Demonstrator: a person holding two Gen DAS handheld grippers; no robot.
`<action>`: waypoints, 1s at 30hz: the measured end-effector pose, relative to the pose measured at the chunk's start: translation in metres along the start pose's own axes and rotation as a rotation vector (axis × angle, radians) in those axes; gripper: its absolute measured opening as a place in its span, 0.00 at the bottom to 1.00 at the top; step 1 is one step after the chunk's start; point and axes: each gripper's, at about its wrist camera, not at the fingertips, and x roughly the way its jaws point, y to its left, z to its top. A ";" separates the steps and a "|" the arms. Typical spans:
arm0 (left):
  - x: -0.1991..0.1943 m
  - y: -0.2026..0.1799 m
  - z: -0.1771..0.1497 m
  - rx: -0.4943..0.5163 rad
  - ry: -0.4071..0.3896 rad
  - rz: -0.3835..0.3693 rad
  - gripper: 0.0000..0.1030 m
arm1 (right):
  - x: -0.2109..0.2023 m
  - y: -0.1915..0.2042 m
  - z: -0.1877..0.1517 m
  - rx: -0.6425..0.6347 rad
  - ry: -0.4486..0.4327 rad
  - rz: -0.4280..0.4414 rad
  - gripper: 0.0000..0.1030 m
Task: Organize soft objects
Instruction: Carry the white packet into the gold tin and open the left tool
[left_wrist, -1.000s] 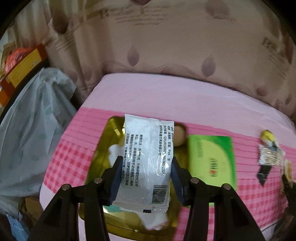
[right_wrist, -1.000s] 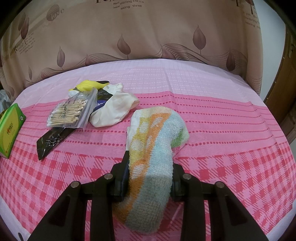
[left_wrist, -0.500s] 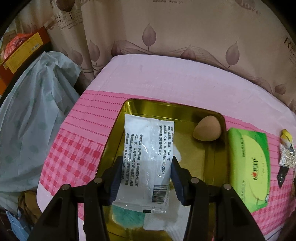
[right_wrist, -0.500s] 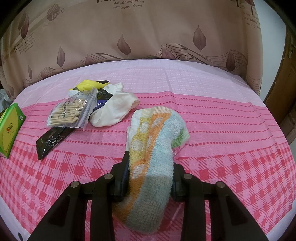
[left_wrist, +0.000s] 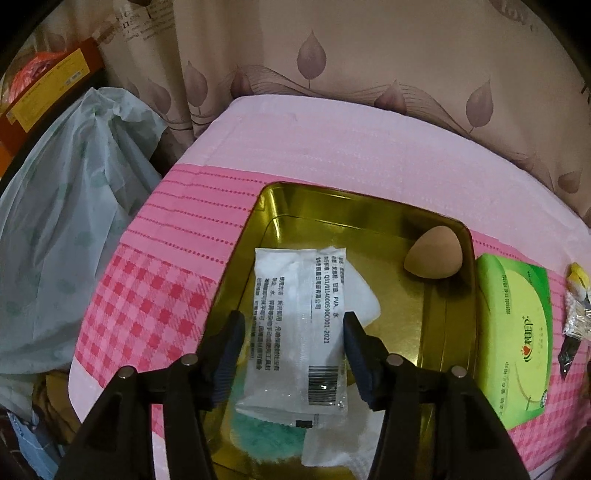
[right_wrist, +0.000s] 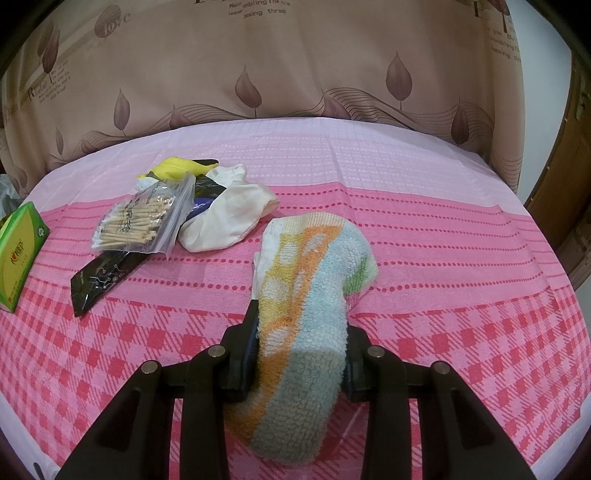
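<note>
My left gripper (left_wrist: 293, 325) has now spread apart, leaving the white plastic sachet (left_wrist: 299, 332) in the gold metal tray (left_wrist: 447, 332); my right gripper (right_wrist: 301, 325) stays clamped on the striped terry towel (right_wrist: 306, 332) above the table.

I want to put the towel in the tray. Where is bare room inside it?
In the gold metal tray, bare floor lies along the far wall and between the white printed sachet and the tan egg-shaped sponge. The near end is crowded with white tissue and something teal.
</note>
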 end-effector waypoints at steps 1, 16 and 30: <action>-0.002 0.001 0.000 -0.002 -0.003 -0.003 0.54 | 0.000 0.000 0.000 -0.001 0.000 -0.001 0.32; -0.067 0.031 -0.045 -0.069 -0.142 -0.020 0.55 | 0.000 0.001 0.000 -0.024 -0.002 -0.020 0.32; -0.082 0.084 -0.106 -0.206 -0.220 0.139 0.55 | -0.002 -0.005 0.001 -0.036 -0.010 -0.032 0.30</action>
